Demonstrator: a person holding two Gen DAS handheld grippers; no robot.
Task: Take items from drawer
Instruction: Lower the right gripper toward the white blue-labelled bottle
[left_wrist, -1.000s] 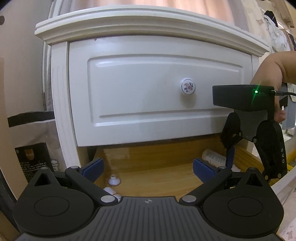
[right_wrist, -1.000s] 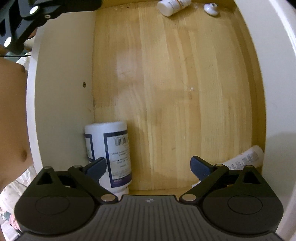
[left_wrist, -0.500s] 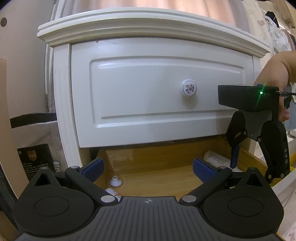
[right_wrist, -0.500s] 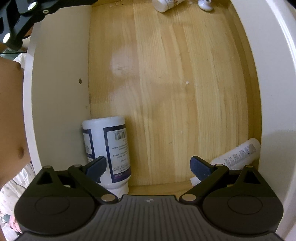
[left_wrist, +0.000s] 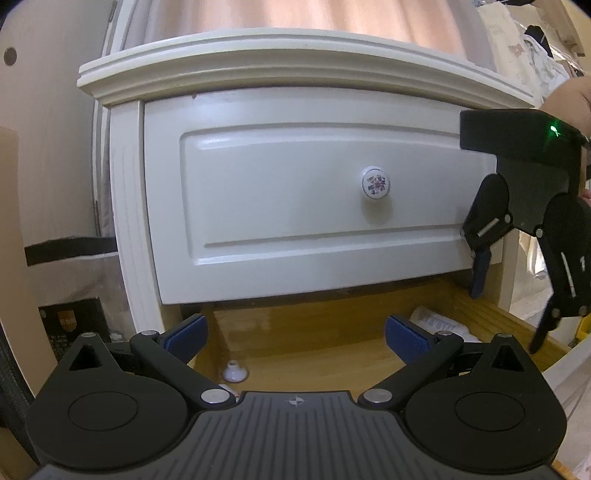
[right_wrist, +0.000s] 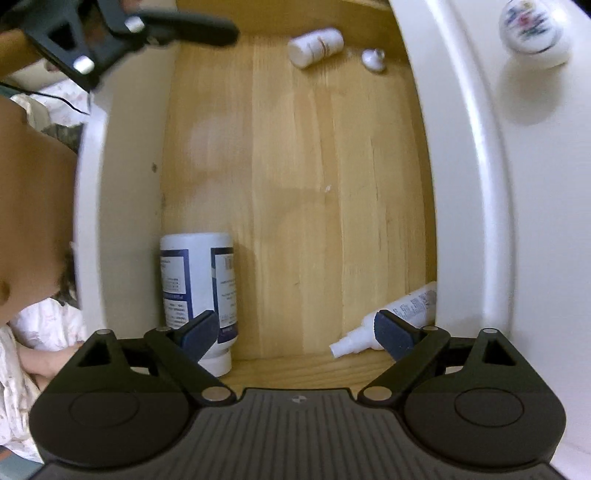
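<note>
The lower drawer (right_wrist: 295, 184) of a white nightstand is pulled out, with a bare wooden floor. In the right wrist view a large white bottle with a blue label (right_wrist: 197, 291) lies by the near left wall, a white spray bottle (right_wrist: 399, 314) lies at the near right, and a small white pill bottle (right_wrist: 316, 46) and a small white cap (right_wrist: 373, 59) lie at the far end. My right gripper (right_wrist: 295, 332) is open and empty, above the near end. My left gripper (left_wrist: 295, 334) is open and empty over the drawer's other end, near the cap (left_wrist: 234, 371).
The closed upper drawer (left_wrist: 295, 206) with a floral ceramic knob (left_wrist: 375, 182) overhangs the open one. The right gripper's body (left_wrist: 532, 199) hangs at the right in the left wrist view. Cloth and clutter lie beside the nightstand (left_wrist: 535, 55).
The right gripper has risen and pulled back, so the spray bottle's nozzle and the upper knob now show. The left gripper has drawn back a little from the drawer.
</note>
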